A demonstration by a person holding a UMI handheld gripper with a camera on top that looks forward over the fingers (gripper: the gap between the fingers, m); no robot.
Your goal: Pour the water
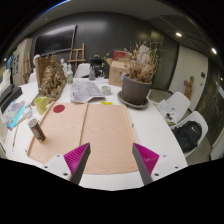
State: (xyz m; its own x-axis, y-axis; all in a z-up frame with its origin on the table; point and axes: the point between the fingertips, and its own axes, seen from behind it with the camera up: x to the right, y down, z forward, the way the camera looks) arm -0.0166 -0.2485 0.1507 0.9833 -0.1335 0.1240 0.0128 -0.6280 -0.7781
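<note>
Plainly spread wide: gripper, holding nothing, poised above the near edge of the board. Likely water source, a small dark bottle, upright at about nine o'clock from the fingers, just off the board's left edge and well apart from both pads. Too small to tell whether capped, or how full. No sure receiving vessel in sight; perhaps the pot of dry stems at one o'clock, beyond the board, or something in the clutter near the red disc at eleven.

Risks from here:
- Swinging left too low and clipping the bottle with the outer finger, toppling it onto the table.
- Closing too high on a narrow neck, letting it pivot or slip once tilted.
- Squeezing off-centre, with only one pad biting.
- Tilting early while crossing the board, spilling toward the papers at twelve.
- Tipping to pour with a cap on, if any.
</note>
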